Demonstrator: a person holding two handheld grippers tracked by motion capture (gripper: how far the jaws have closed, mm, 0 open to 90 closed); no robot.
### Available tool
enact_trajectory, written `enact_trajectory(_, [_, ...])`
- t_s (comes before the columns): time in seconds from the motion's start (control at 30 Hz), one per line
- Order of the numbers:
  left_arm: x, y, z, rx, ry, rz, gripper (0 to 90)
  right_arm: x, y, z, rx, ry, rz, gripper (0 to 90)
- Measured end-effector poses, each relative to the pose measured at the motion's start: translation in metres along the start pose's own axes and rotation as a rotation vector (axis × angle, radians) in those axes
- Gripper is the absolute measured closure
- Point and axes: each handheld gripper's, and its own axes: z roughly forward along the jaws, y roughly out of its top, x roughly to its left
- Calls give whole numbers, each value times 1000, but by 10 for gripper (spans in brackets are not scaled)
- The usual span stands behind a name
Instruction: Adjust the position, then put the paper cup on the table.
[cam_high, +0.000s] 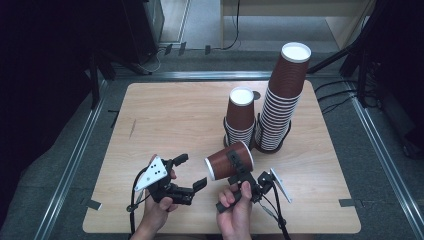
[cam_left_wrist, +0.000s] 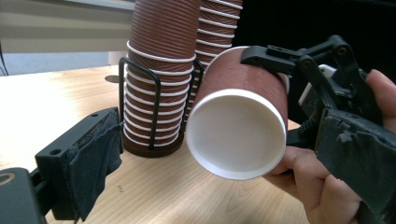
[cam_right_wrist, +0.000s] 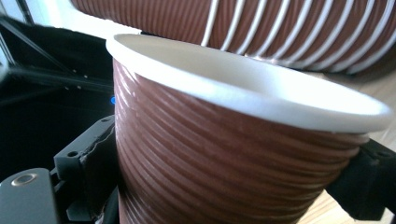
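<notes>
Right gripper (cam_high: 239, 172) clamps a ribbed paper cup (cam_high: 229, 161) sideways (mouth toward the left gripper (cam_high: 192, 172), jaws spread wide, empty), near the cup stacks (cam_high: 241, 120), likely for handover

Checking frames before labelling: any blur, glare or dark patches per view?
High view: table evenly lit, surroundings nearly black. Left gripper view: held cup sharp, its own jaws at the edges soft. Right gripper view: cup very close, its rim blown out white, the stack behind soft.
</notes>
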Motion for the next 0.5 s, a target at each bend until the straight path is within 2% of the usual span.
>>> enact_trajectory(0.23, [7,2,-6,-12,29,-22,13,7,5,-7,-73,-23,-253,93])
enact_trajectory(0.4, [13,2,-9,-11,46,-39,13,15,8,-10,-107,-42,-391,93])
enact_trajectory(0.43, [14,2,-9,-10,53,-38,13,18,7,-11,-128,-59,-483,92])
enact_trajectory(0.47, [15,2,-10,-10,55,-42,13,18,7,-11,-128,-59,-483,92])
enact_trajectory(0.5, [16,2,-11,-12,58,-47,13,19,6,-11,-135,-66,-518,92])
